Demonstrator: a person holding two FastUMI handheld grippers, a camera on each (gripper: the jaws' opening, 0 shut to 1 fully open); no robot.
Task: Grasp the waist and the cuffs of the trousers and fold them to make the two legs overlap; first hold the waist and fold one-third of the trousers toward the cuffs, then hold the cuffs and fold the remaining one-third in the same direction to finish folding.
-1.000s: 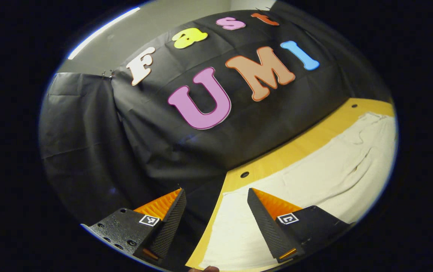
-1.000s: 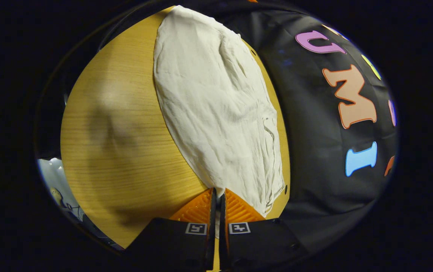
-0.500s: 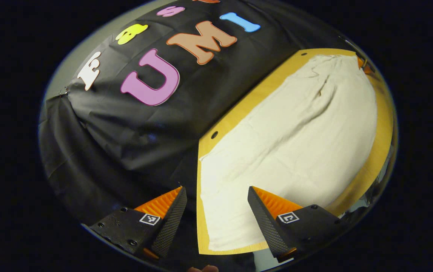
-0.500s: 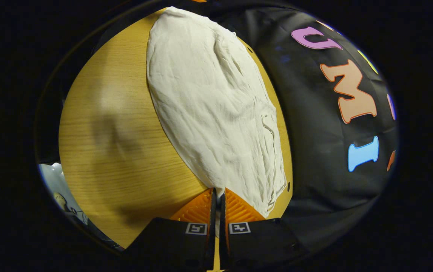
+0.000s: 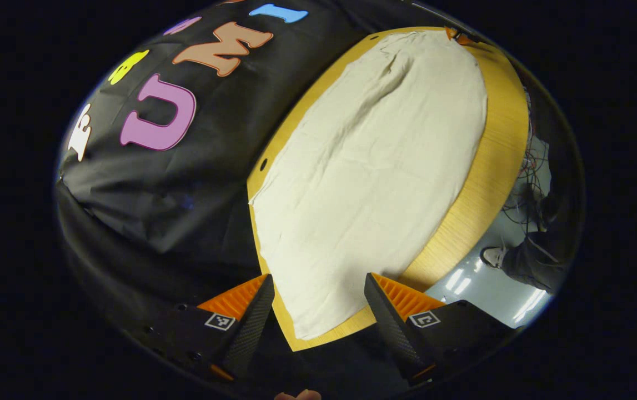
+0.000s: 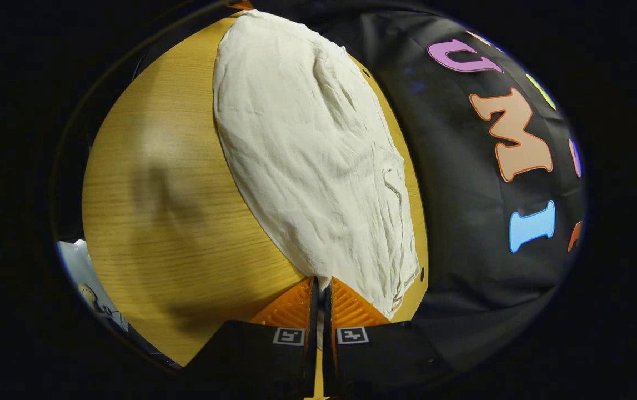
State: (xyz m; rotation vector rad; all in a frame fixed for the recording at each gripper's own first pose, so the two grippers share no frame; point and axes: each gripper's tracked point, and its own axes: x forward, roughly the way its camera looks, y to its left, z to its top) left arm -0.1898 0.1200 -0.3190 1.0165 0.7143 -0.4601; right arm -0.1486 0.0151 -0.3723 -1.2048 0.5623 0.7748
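Note:
Cream trousers [image 5: 374, 166] lie flat and lengthwise on a wooden table [image 5: 490, 166]. In the left gripper view, my left gripper [image 5: 318, 283] is open and hangs just above the narrow near end of the cloth, with nothing between its fingers. At the far end, a small part of the right gripper [image 5: 459, 38] sits at the trousers' corner. In the right gripper view, the trousers [image 6: 307, 155] stretch away over the table [image 6: 174, 222]. My right gripper [image 6: 320, 282] is shut on their near edge, beside a pocket seam [image 6: 396, 194].
The black cloth wall [image 5: 174, 183] runs close along one long side of the table. Small holes [image 5: 263, 164] mark that table edge. Beyond the other long edge are the grey floor [image 5: 462, 278], cables, and a person's leg and shoe [image 5: 518, 258].
The left gripper has swung from facing the wall to looking down the trousers' length, staying open. The right gripper has stayed shut on the cloth and barely moved.

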